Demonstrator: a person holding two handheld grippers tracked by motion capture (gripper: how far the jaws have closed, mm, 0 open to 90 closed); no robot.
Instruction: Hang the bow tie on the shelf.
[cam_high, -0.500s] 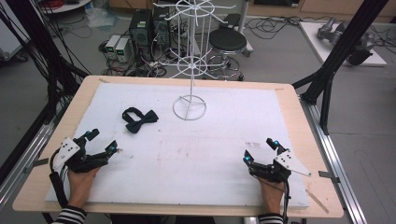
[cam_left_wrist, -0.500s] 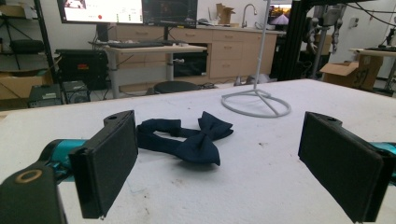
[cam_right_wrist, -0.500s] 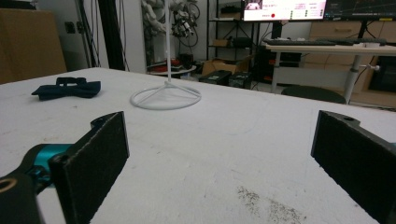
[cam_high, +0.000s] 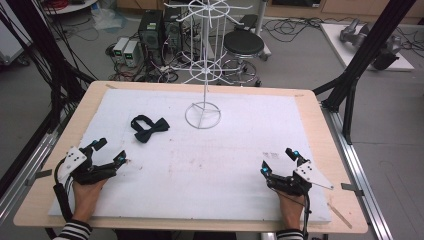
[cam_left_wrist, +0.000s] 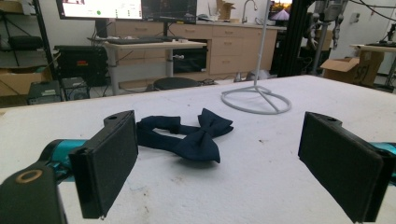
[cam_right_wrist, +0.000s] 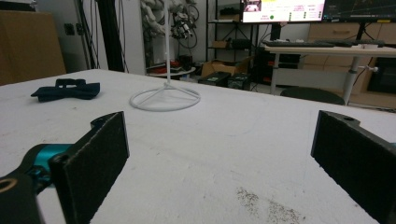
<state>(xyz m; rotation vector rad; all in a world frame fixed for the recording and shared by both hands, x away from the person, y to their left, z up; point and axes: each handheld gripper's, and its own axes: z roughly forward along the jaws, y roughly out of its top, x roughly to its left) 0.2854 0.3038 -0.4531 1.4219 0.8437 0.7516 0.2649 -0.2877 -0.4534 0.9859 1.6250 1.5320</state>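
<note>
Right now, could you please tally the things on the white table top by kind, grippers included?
Bow tie, dark navy: 1
White wire display stand: 1
Handheld grippers, both with jaws open and nothing between them: 2 (left gripper, right gripper)
Total: 4

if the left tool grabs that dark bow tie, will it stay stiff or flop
Probably flop: the bow tie looks like soft cloth, its strap loop lying slack on the table. It seems light, so a pinch at the centre knot should lift it, the strap likely dangling. A push may bunch it rather than slide it.
</note>
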